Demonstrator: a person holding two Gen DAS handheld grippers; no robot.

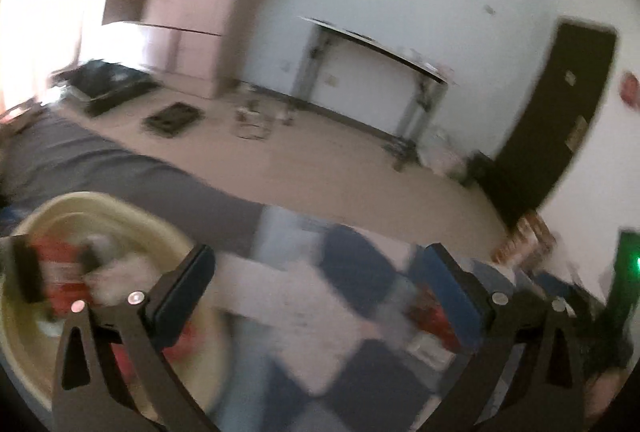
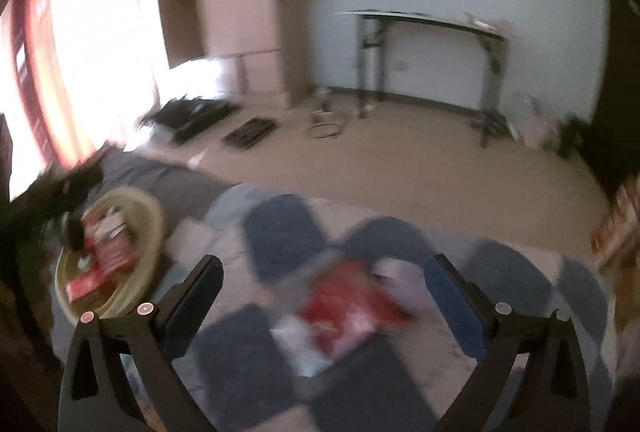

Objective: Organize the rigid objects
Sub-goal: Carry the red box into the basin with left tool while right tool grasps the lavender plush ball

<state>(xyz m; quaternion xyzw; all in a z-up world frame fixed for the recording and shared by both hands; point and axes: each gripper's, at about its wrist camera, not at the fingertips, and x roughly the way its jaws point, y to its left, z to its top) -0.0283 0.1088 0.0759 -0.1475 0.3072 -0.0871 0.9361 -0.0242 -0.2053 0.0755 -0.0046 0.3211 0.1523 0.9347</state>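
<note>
Both pictures are blurry. The right tongs are wide open and hold nothing, just above a red packet on the checked cloth. Go down slowly, pinch its middle, then carry it to the round basin. The left tongs are open and empty too.

A blue-and-white checkered cloth carries a cream basin and red packet.

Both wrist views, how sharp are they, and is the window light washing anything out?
Left wrist view: heavy motion blur smears the round beige basin and blue-and-white checkered cloth; window glare blows out the left edge. Right wrist view: same blur, the red flat packet unreadable; the bright window is overexposed. Fisheye bending curves walls in both.
</note>
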